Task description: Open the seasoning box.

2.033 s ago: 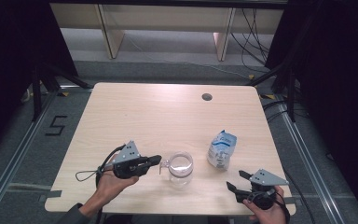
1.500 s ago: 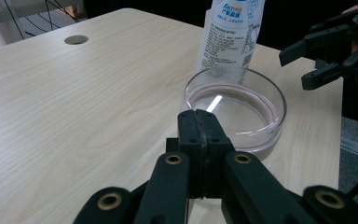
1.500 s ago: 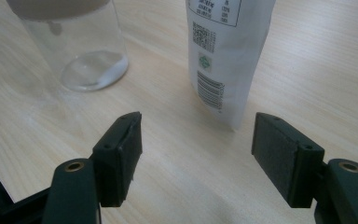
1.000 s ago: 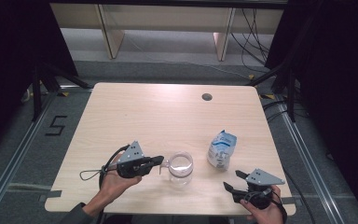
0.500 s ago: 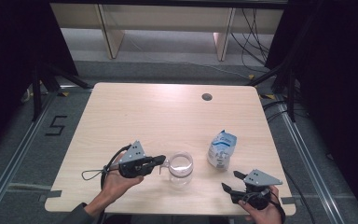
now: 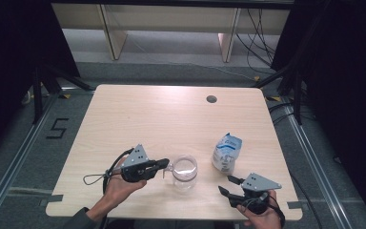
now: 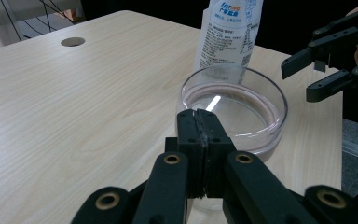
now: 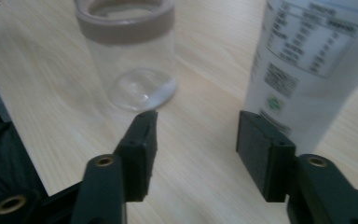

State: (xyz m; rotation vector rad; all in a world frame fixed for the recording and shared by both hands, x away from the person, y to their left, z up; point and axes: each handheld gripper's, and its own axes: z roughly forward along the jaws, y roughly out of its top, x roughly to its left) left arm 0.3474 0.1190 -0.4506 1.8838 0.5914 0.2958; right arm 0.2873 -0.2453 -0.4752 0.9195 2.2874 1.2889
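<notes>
A clear glass jar (image 6: 184, 169) (image 7: 235, 102) (image 8: 128, 51) with a pinkish rim band stands open near the table's front edge. My left gripper (image 6: 164, 165) (image 7: 199, 126) is shut, with its tips at the jar's near rim. Whether anything thin is pinched there I cannot tell. A white and blue printed bag (image 6: 227, 151) (image 7: 230, 32) (image 8: 307, 60) stands to the right of the jar. My right gripper (image 6: 226, 184) (image 8: 198, 121) (image 7: 298, 81) is open and low at the front right. Its jaws have just been closing, with only bare table between them. It faces the gap between jar and bag.
The light wooden table (image 6: 147, 119) has a round cable hole (image 6: 211, 99) (image 7: 72, 41) at the back right. Shelf legs and cables lie on the floor beyond the far edge. The table's front edge runs just below both hands.
The right gripper's jaws stand narrower than half a second ago. The left gripper stays shut at the jar's rim. Jar and bag have not moved.
</notes>
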